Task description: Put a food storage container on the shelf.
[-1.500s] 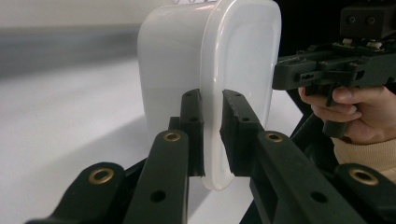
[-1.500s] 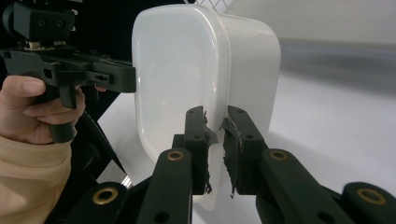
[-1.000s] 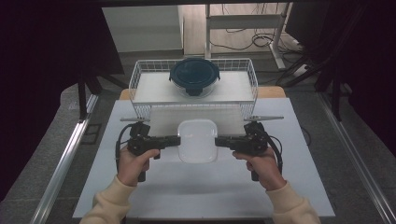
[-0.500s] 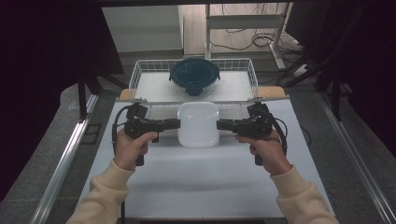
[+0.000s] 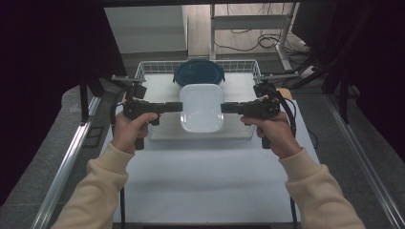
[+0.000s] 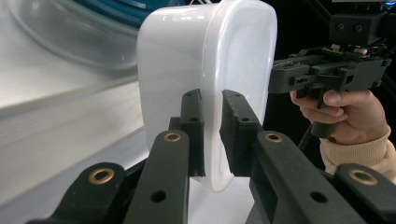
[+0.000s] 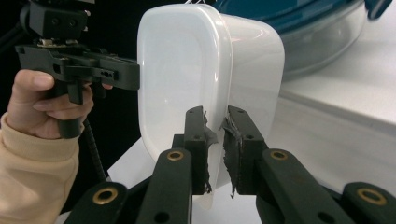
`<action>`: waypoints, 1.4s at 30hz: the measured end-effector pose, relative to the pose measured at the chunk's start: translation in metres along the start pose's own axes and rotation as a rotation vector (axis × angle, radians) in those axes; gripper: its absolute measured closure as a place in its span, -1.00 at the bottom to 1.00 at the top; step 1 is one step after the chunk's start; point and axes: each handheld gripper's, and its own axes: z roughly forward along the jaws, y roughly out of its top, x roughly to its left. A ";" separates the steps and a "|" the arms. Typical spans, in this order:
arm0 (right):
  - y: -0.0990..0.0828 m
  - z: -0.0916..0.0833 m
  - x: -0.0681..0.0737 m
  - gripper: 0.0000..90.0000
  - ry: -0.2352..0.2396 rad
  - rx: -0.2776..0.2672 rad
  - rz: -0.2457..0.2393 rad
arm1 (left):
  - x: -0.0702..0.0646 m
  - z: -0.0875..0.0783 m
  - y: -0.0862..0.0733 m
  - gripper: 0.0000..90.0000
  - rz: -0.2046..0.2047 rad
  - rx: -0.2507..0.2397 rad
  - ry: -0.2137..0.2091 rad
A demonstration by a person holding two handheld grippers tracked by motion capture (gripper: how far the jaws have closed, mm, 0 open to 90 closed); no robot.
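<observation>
- The white plastic container (image 5: 201, 108) hangs in the air between the two grippers, above the front edge of the wire basket (image 5: 148, 71) and just in front of the dark blue lidded bowl (image 5: 198, 72) that sits inside it.
- It is carried by its rim alone, one side pinched by each gripper, with its open side up in the high view.
- The step in hand looks like a two-handed lift of the container toward the basket. To do it well, both hands should travel together at one height, so the container stays level and neither rim twists out of its pinch.
- It should clear the basket's front wire before it comes down, and land on the free floor short of the blue bowl rather than on its lid.
- The left gripper (image 6: 213, 100) has its jaws nearly together, clamped on the thin rim of the container, one pad on each face.
- The right gripper (image 7: 215, 119) pinches the opposite rim the same way, jaws drawn close with only the lip between their worn pads.
- The white table (image 5: 205, 186) lies below.
</observation>
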 end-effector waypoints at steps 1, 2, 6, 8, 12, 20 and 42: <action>0.004 -0.001 0.001 0.76 0.001 -0.001 -0.004 | -0.001 -0.001 0.002 0.78 -0.003 -0.004 -0.002; 0.006 -0.002 0.002 0.76 0.002 -0.004 -0.004 | -0.002 -0.003 0.007 0.78 0.001 -0.007 -0.007; 0.020 -0.006 0.006 0.76 0.012 -0.016 -0.012 | -0.006 -0.007 0.019 0.78 0.004 -0.014 -0.012; 0.027 -0.008 0.008 0.76 0.013 -0.020 -0.013 | -0.008 -0.009 0.025 0.78 0.012 -0.014 -0.007; 0.040 -0.010 0.010 0.76 0.011 -0.027 -0.021 | -0.010 -0.013 0.041 0.78 0.024 -0.015 -0.005; 0.069 -0.007 0.007 0.76 0.015 -0.024 -0.020 | -0.007 -0.015 0.066 0.78 0.018 -0.024 0.005; 0.117 0.009 -0.011 0.76 0.036 -0.023 0.029 | 0.015 -0.015 0.114 0.78 -0.041 -0.018 0.014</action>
